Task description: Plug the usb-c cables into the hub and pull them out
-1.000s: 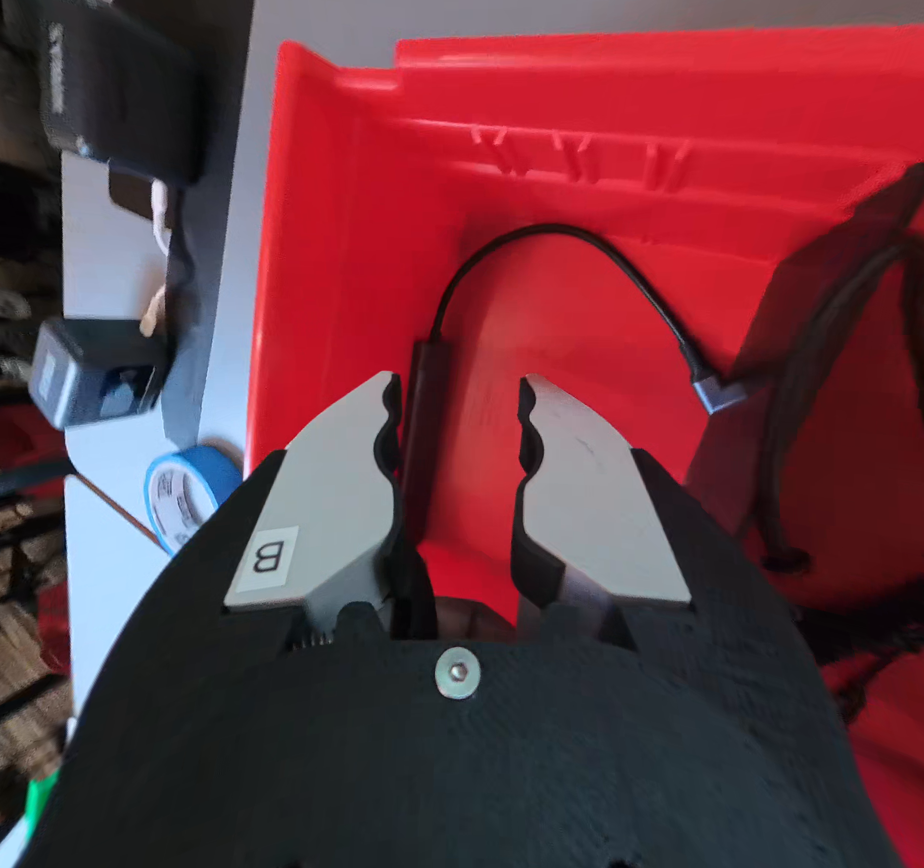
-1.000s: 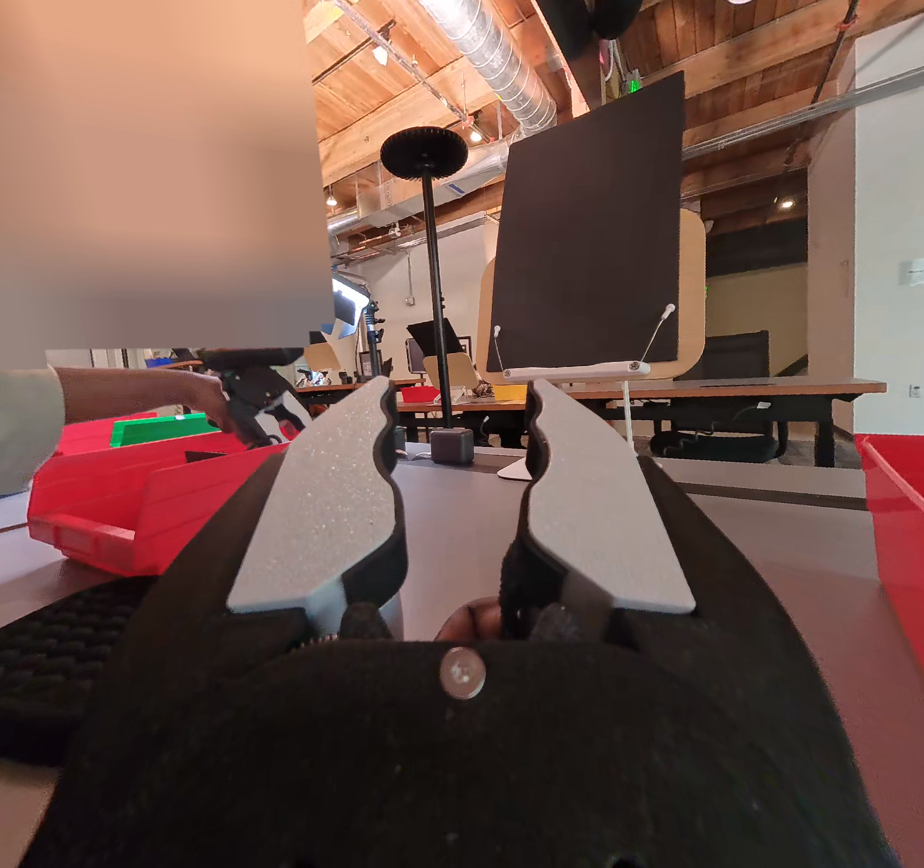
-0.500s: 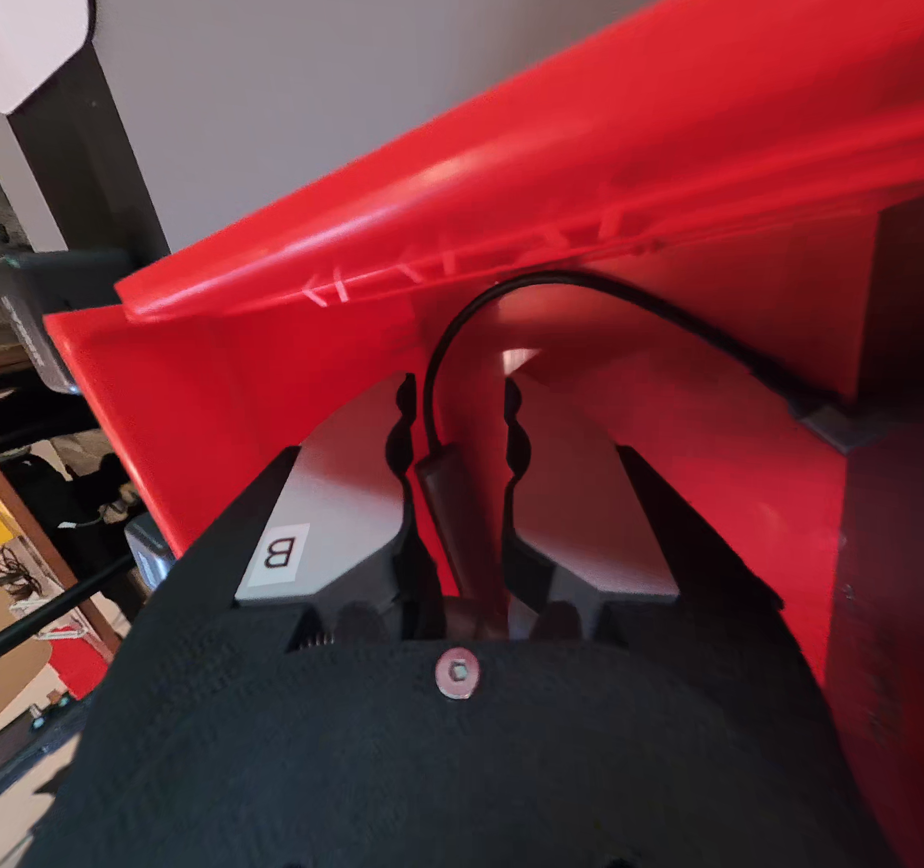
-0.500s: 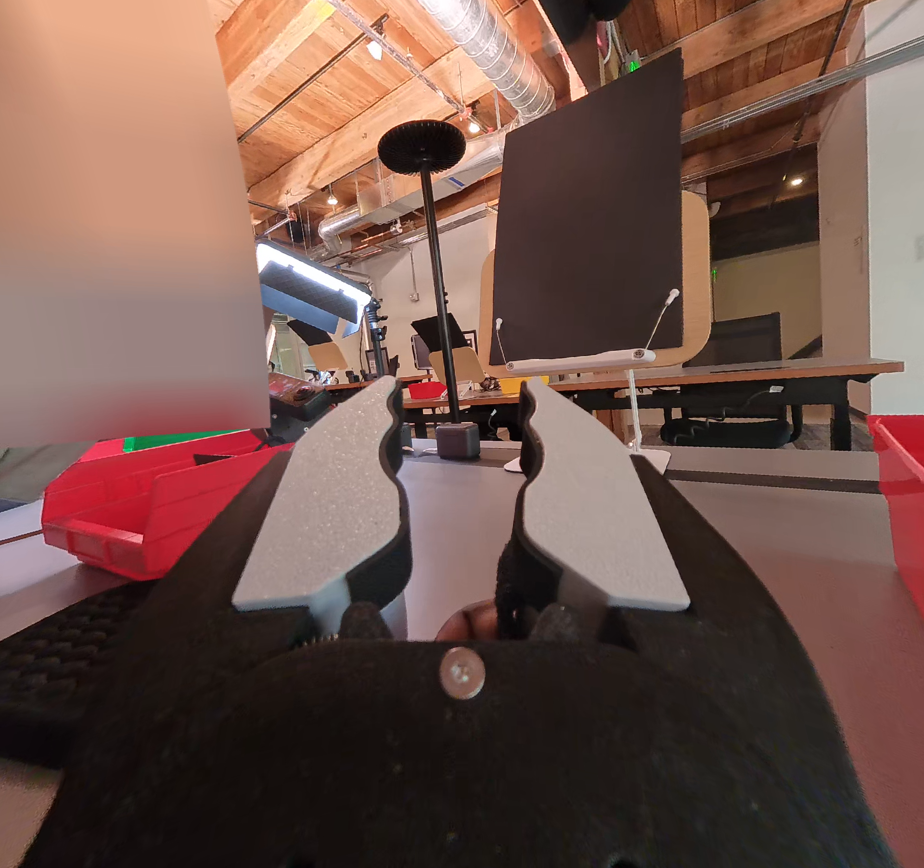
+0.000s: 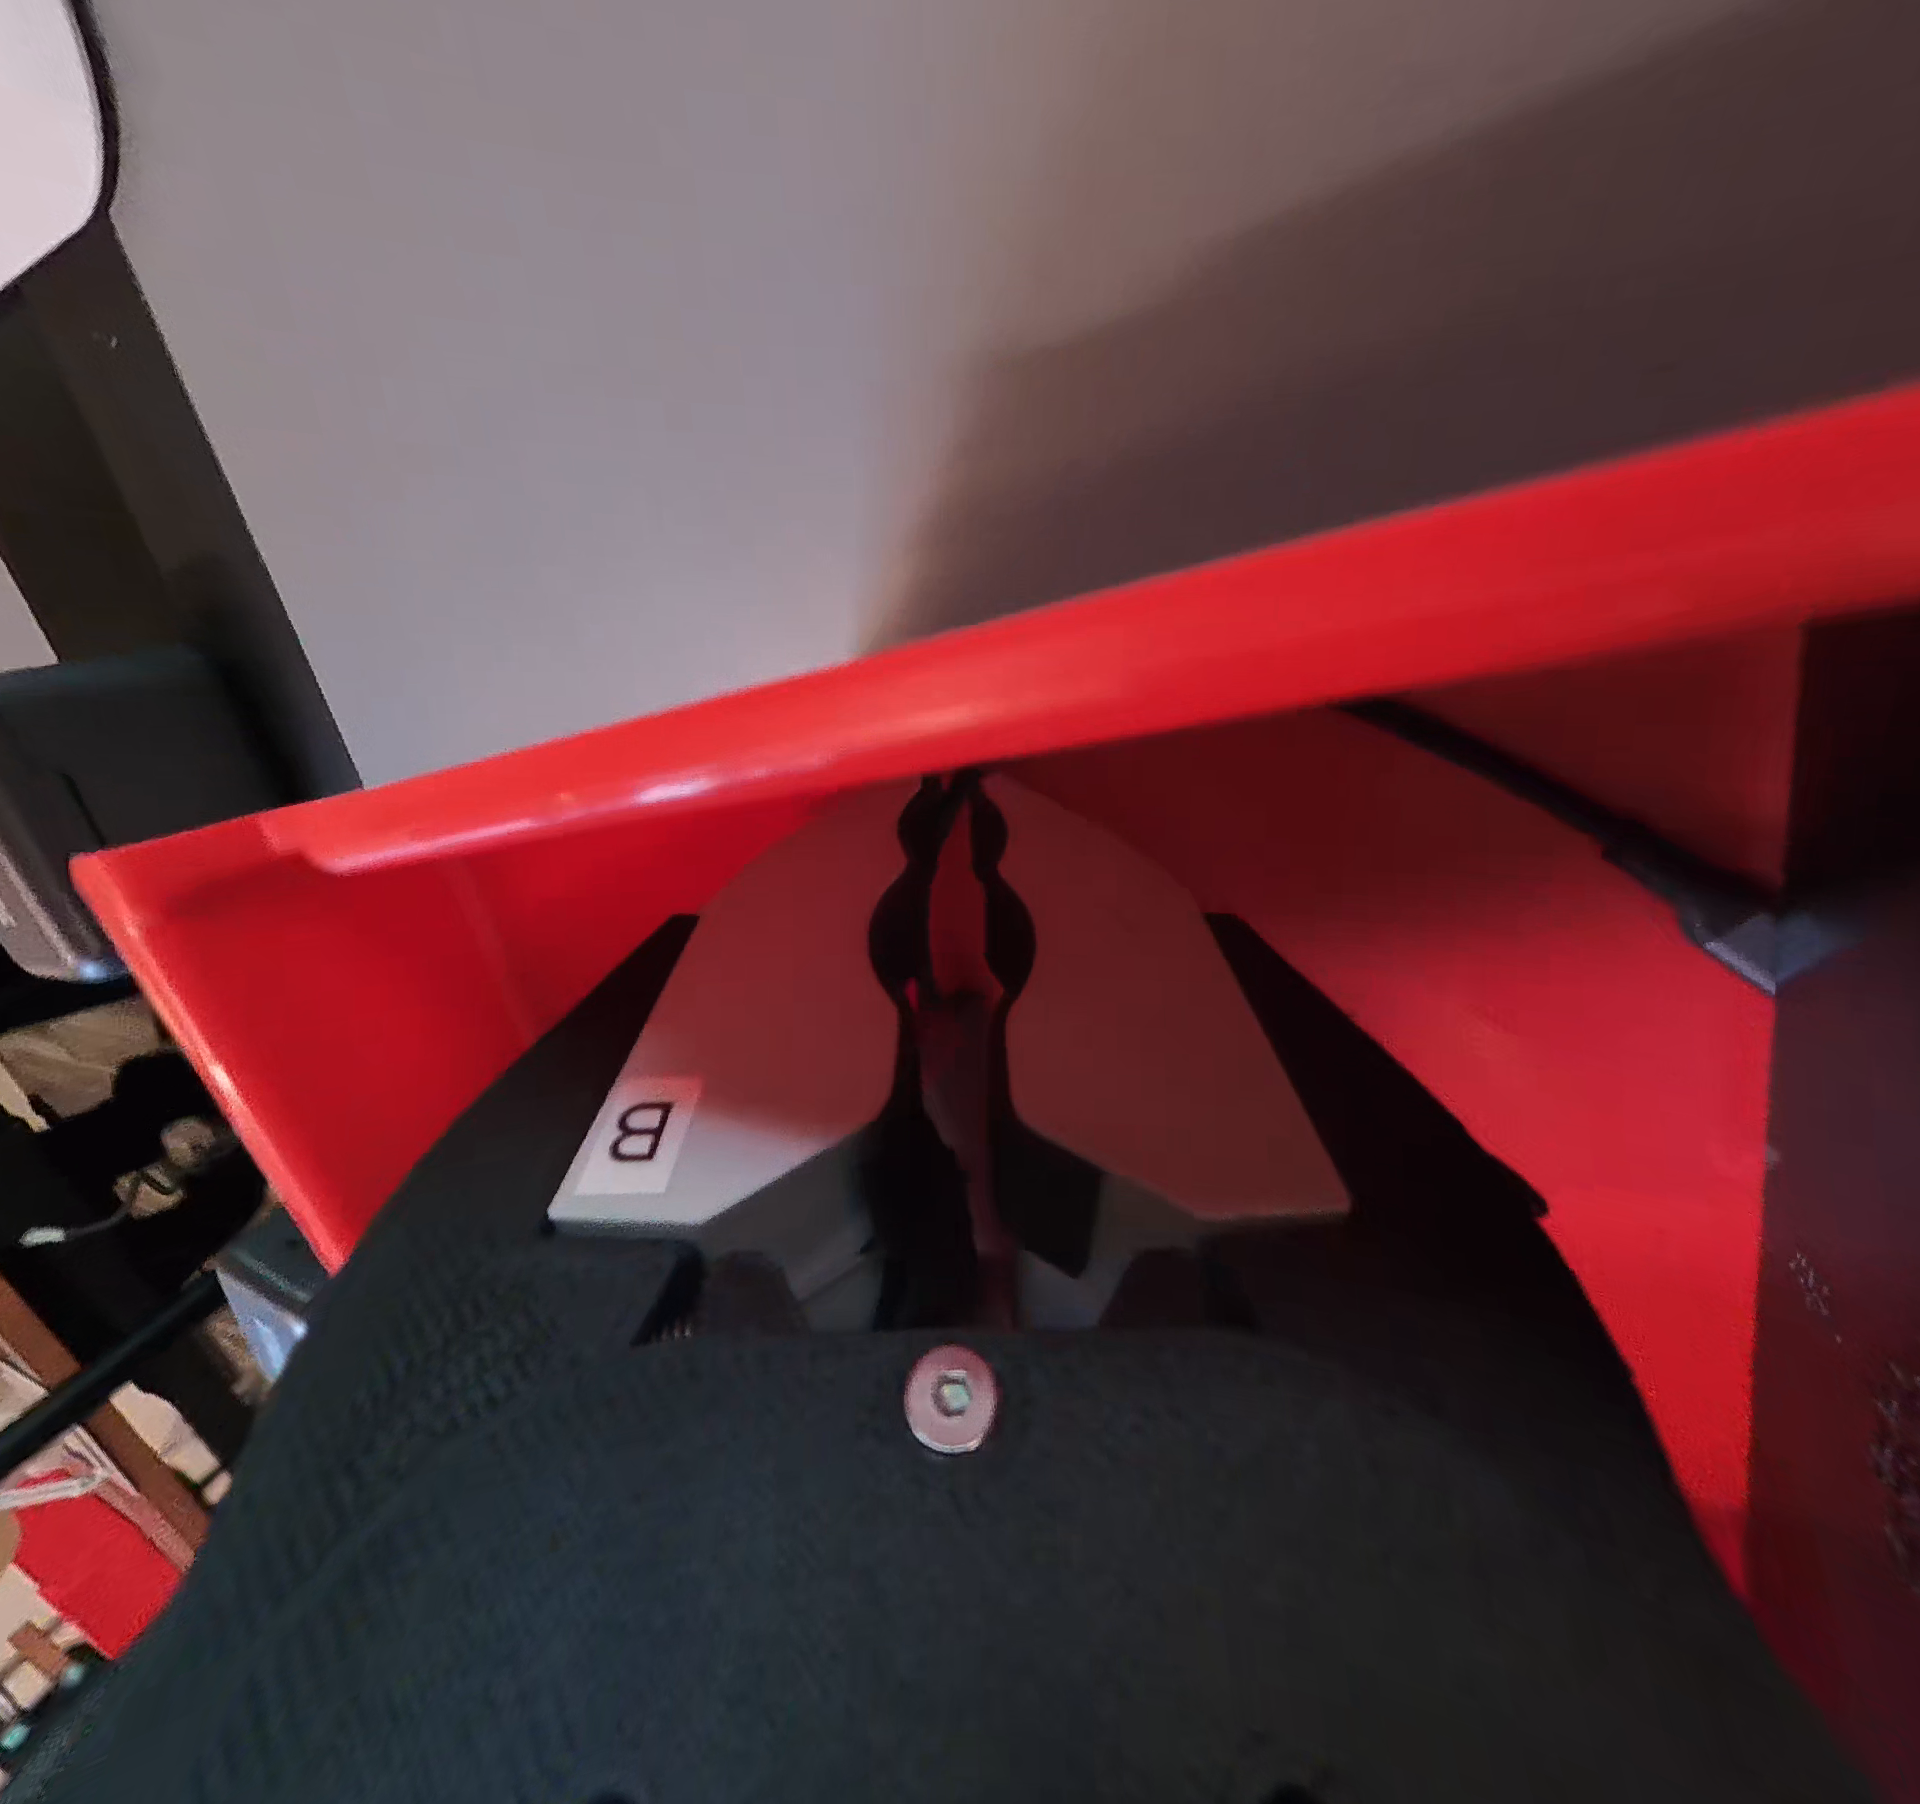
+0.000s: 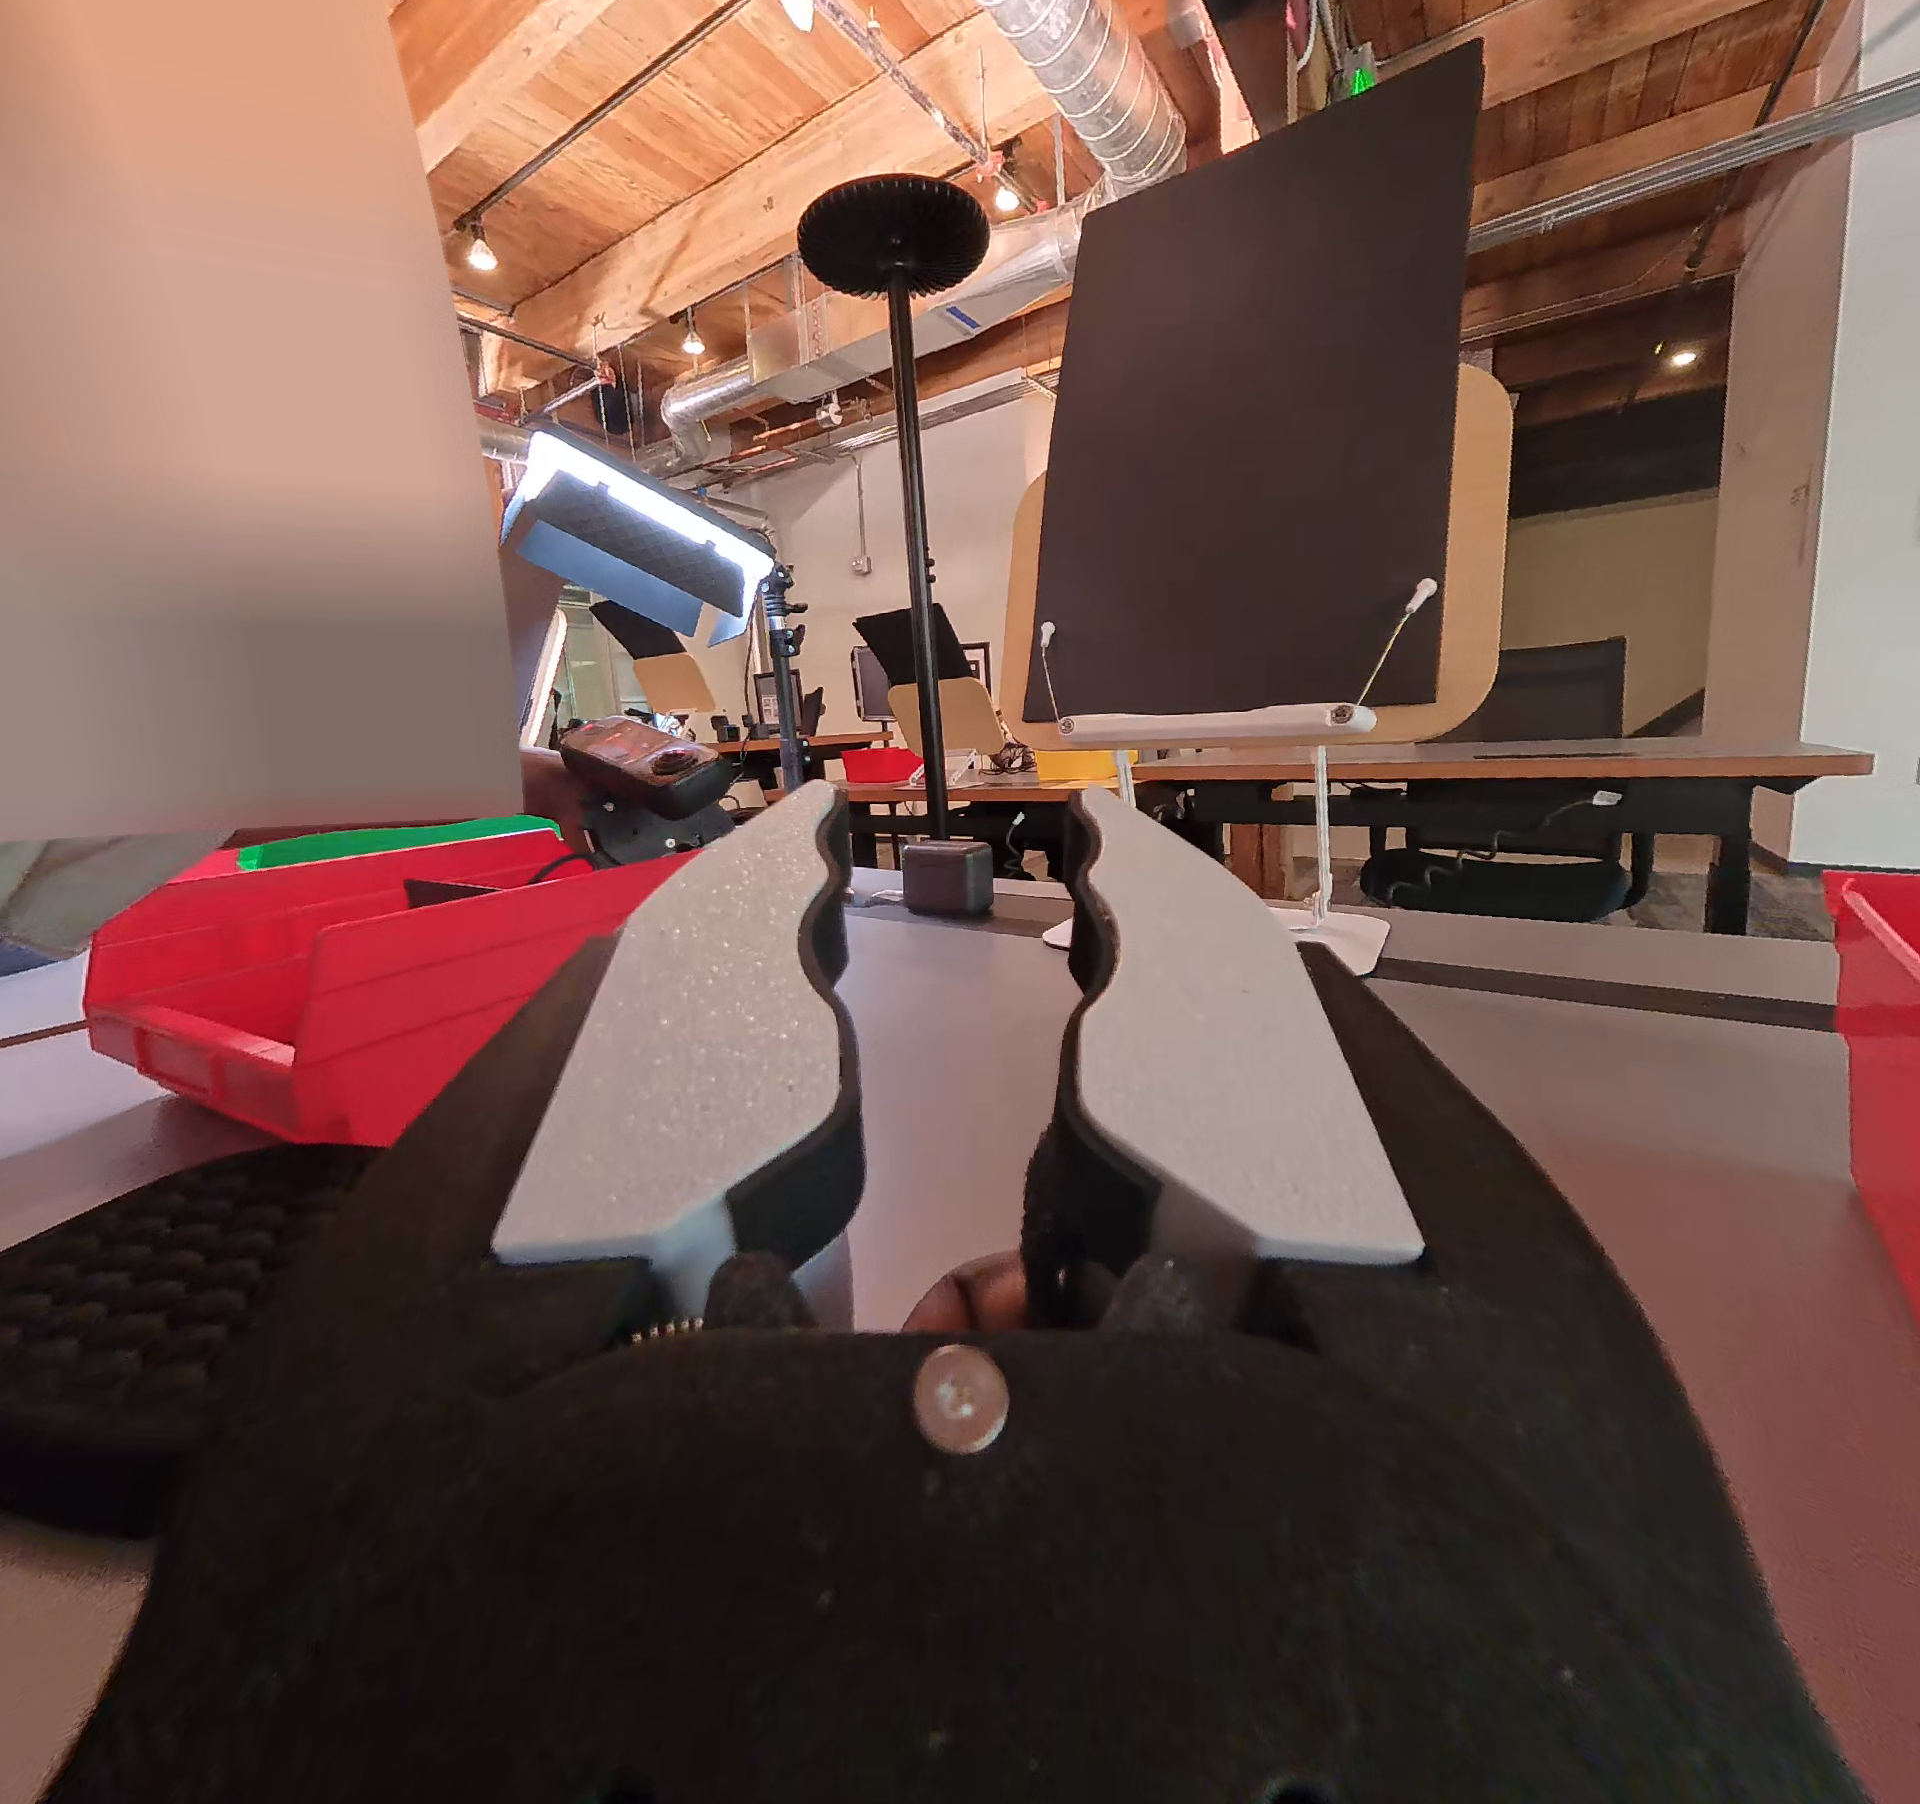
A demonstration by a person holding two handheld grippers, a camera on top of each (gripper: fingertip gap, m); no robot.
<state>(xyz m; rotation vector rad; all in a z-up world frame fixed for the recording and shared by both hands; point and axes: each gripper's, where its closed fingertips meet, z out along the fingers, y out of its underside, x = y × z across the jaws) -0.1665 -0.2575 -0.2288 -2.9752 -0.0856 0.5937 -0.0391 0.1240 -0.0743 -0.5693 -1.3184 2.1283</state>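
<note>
The left tongs (image 5: 951, 798) are sitting inside the red bin (image 5: 1143, 653), their grey fingers (image 5: 790, 1006) drawn nearly together and clamping the dark hub (image 5: 961, 1027), which is showing only as a narrow strip between the black pads. The hub's black cable (image 5: 1507, 767) is running along the bin's far wall to the grey angled plug (image 5: 1745, 944) lying against a dark divider at the right. Half a second ago the fingers were standing wider on either side of the hub; they are now pressing on it, and the cable's loop has dropped behind the bin's rim.

The right tongs (image 6: 951, 840) are hovering low over the grey table (image 6: 956, 1027), fingers apart and gripping nothing, as before. From this view the left tongs (image 6: 649, 798) are showing at the red bin (image 6: 312, 965) near the table's left edge.
</note>
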